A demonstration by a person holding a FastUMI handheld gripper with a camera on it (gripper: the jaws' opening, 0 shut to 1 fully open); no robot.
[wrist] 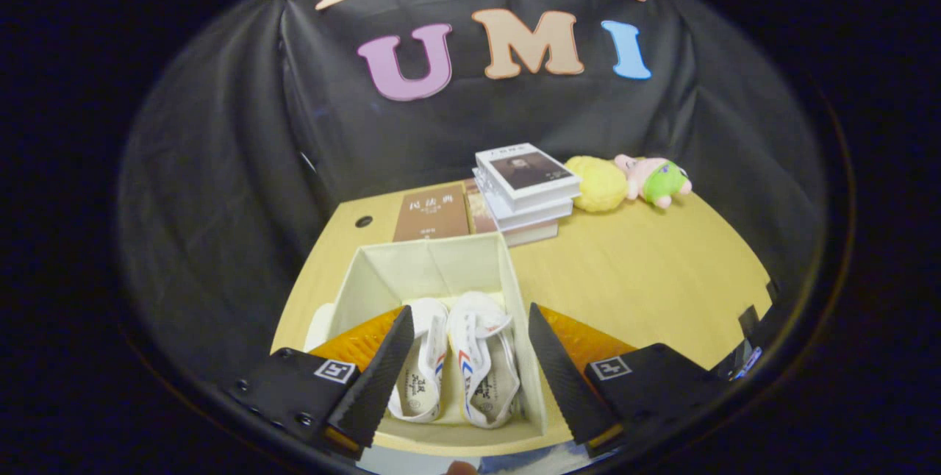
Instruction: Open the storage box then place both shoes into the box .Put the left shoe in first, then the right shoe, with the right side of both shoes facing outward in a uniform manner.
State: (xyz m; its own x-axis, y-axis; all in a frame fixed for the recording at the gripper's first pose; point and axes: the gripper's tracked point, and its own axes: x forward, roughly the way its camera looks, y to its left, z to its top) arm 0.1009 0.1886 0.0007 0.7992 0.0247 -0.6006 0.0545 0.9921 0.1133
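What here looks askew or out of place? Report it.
Nothing stands out. Both white shoes sit side by side inside the open storage box. The gripper is open above them. The books are stacked a little unevenly; the plush toys lie behind.

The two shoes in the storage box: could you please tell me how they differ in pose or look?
The left shoe lies nearer the box's left wall, while the right shoe lies by its right wall. The left shoe's tongue looks flatter; the right shoe's collar gapes wider. Both are white with red and blue stripes, side by side in the storage box, between the open hand-held gripper fingers.
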